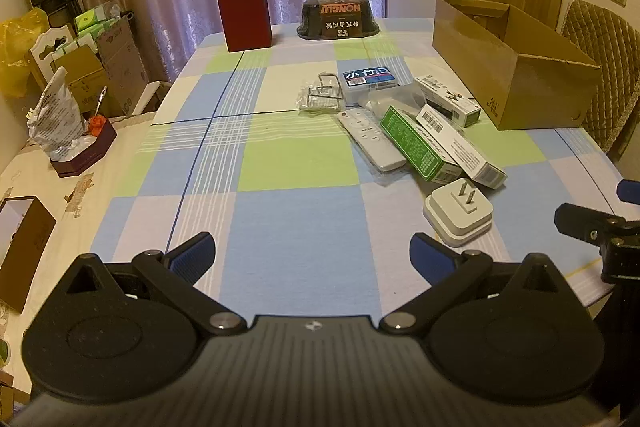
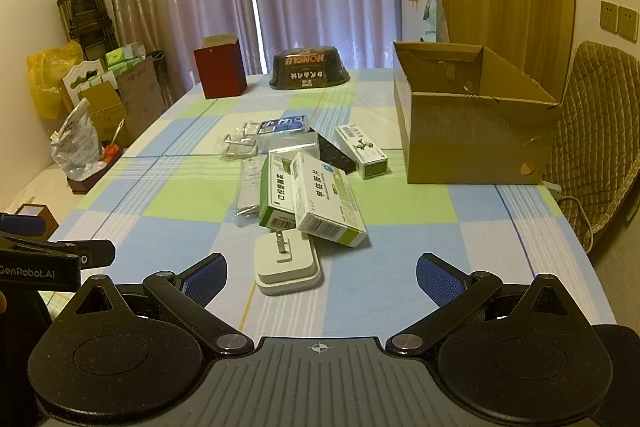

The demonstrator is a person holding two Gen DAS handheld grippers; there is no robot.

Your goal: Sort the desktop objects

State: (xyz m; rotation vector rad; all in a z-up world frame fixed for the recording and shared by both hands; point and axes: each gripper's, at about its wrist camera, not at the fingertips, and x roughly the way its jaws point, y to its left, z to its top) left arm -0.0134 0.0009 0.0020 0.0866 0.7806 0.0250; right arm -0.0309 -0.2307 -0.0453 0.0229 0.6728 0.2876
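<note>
Right wrist view: the right gripper [image 2: 322,277] is being held spread and empty just short of the white plug adapter [image 2: 288,263], with the left gripper [image 1: 312,259] likewise apart. If the adapter is being pinched carelessly, the leaning medicine boxes [image 2: 324,199] risk being toppled. The cardboard box [image 2: 472,135] interior is being mostly hidden, and the remote [image 2: 250,187] partly covered.

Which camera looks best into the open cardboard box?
The right wrist view: the cardboard box faces it with its open top and inner walls visible. The left wrist view shows the box from the side, mostly outer wall.

Left hand-held gripper [image 1: 312,257] and right hand-held gripper [image 2: 322,277] gape wide.
</note>
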